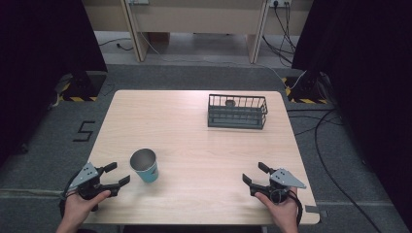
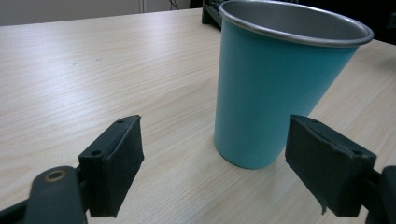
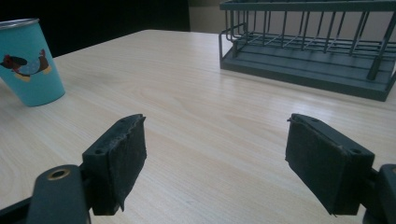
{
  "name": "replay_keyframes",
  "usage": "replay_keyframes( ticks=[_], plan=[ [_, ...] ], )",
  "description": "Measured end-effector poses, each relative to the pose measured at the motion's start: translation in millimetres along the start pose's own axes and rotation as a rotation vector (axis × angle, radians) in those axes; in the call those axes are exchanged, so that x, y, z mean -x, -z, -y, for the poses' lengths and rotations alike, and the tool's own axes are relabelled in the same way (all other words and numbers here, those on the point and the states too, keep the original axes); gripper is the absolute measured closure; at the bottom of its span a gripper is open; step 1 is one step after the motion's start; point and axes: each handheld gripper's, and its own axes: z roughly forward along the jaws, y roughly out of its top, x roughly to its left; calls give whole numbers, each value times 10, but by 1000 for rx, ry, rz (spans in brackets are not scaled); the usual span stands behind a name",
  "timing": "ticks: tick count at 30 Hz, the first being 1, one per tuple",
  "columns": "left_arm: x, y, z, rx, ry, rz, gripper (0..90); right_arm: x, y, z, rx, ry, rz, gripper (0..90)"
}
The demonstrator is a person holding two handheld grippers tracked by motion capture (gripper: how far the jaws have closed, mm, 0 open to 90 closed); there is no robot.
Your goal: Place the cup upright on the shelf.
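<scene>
cup [image 1: 145, 165] upright on table [image 1: 194, 141], well short of rack [image 1: 237, 111] | left claw [image 1: 116, 175] released, just left of cup, seemingly lined up to grasp | right claw [image 1: 253, 175] released, idle far right of cup

A lab-like recording space: a pale wooden table [image 1: 194, 145] stands on grey carpet [image 1: 39, 160] between black curtains [image 1: 43, 34], with loose black cables [image 1: 330, 145] and hazard-striped stand feet [image 1: 77, 97].
</scene>
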Motion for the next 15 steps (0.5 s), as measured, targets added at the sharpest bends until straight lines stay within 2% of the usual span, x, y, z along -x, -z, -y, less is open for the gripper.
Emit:
replay_keyframes(
  ticks=[2,5,7,9,11,12,13,15],
  plan=[
    [-4,1,1,-2,2,-7,189,-11,-5,-2,0,0,-7,211],
    [-14,13,0,5,5,-17,210,-94,-58,-43,13,37,-46,212],
    [-20,17,2,5,10,-21,211,-109,-71,-53,13,39,-56,214],
    [-23,20,4,8,11,-21,218,-174,-142,-85,7,42,-101,221],
    [-24,22,2,10,11,-22,220,-202,-171,-95,3,48,-113,222],
    [-25,23,1,11,9,-23,222,-276,-248,-121,-5,65,-147,222],
    [-25,23,1,12,10,-23,222,-276,-248,-121,-5,65,-147,222],
    [-27,24,0,16,14,-29,226,-372,-358,-153,-19,89,-188,224]
  ],
)
